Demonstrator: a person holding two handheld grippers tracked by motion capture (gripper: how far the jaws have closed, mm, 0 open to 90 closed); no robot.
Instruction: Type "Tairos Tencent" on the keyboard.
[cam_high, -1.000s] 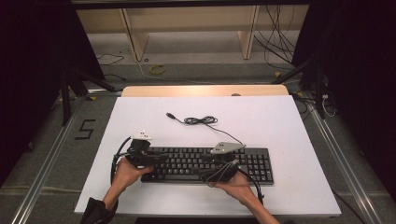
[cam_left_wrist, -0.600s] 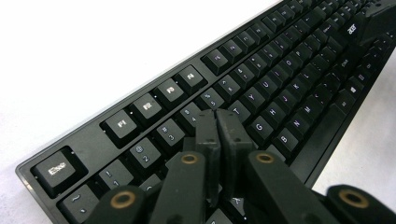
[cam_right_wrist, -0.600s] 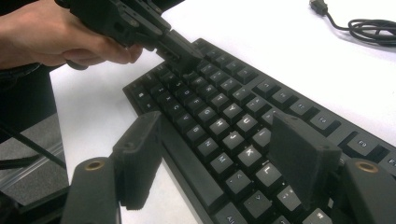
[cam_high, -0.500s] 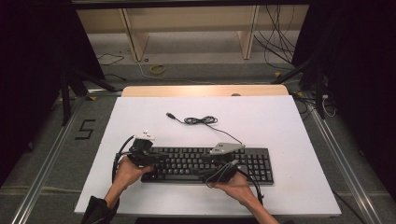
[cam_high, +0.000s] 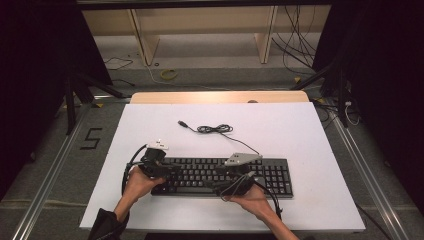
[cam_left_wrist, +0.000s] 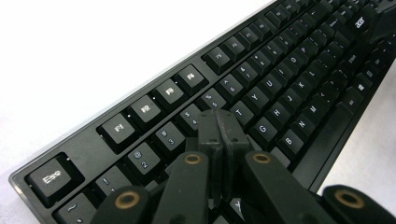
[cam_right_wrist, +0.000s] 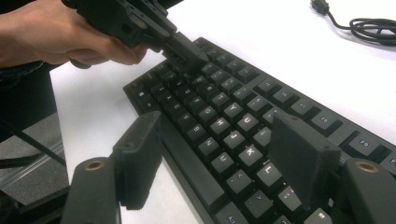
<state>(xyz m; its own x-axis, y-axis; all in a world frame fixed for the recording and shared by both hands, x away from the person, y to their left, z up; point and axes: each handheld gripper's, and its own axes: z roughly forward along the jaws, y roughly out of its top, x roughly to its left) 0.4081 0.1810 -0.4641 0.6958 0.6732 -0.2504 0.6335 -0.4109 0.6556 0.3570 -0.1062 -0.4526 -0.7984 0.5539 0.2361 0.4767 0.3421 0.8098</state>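
Note:
A black keyboard (cam_high: 220, 175) lies near the front of the white table (cam_high: 300, 135); its cord (cam_high: 215, 129) is coiled behind it. My left gripper (cam_high: 167, 170) is over the keyboard's left end. In the left gripper view its jaws (cam_left_wrist: 220, 123) are shut together with nothing between them, tips just above the number and letter keys (cam_left_wrist: 280, 93). My right gripper (cam_high: 222, 176) is held at the keyboard's front middle. In the right gripper view it stands open (cam_right_wrist: 217, 135), one finger (cam_right_wrist: 137, 154) off the near edge and the other over the keys (cam_right_wrist: 224, 107). That view also has the left gripper (cam_right_wrist: 187, 53) farther off.
A wooden board (cam_high: 220, 96) lies along the table's far edge. Metal rails run on the floor at both sides, with a "5" mark (cam_high: 91, 138) at the left. Wooden frames and loose cables (cam_high: 295, 45) lie beyond the table.

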